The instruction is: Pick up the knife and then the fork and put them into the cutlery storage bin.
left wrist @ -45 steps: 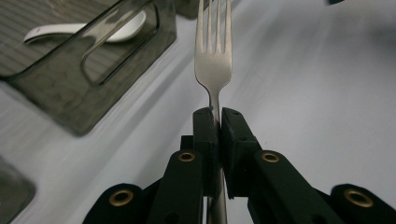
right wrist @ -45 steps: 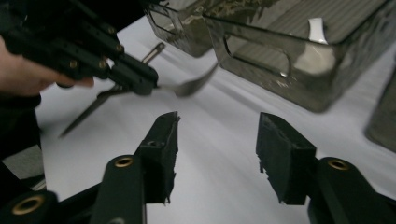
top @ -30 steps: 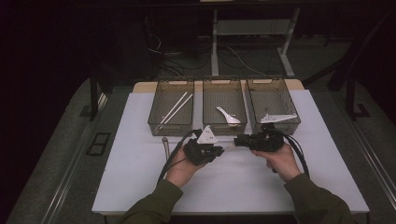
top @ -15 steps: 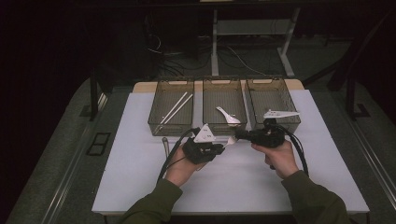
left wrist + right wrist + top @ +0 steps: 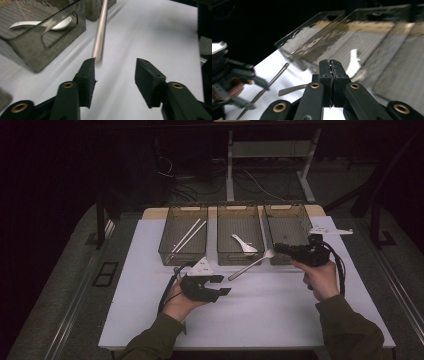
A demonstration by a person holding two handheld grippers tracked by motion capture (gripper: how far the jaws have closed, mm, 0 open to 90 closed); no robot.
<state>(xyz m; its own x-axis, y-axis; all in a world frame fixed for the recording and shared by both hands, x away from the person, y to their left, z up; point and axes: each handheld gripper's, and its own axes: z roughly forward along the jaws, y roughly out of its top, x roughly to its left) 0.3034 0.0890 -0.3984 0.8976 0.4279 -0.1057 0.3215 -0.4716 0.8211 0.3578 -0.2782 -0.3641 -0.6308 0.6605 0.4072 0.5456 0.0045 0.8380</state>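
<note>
Metal of a long-handled spoon (image 5: pixel 251 264) catches the light; it hangs above the white tabletop (image 5: pixel 280 320), pinched at its bowl end by the right tongs (image 5: pixel 278 248), which are clenched flat on it. Its long axis runs on a slant, from the bowl up by the trays to the handle tip nearer the left tongs (image 5: pixel 223 285). Those have just been opening; in the left gripper view the handle end sits blurred beside one pad, free of both. The bowl is hidden between the right pads. In the middle tray (image 5: pixel 240 251) lies a white spoon (image 5: pixel 243 244), in the left tray (image 5: pixel 182 252) a pair of chopsticks (image 5: pixel 186 237). No writing can be read anywhere.
</note>
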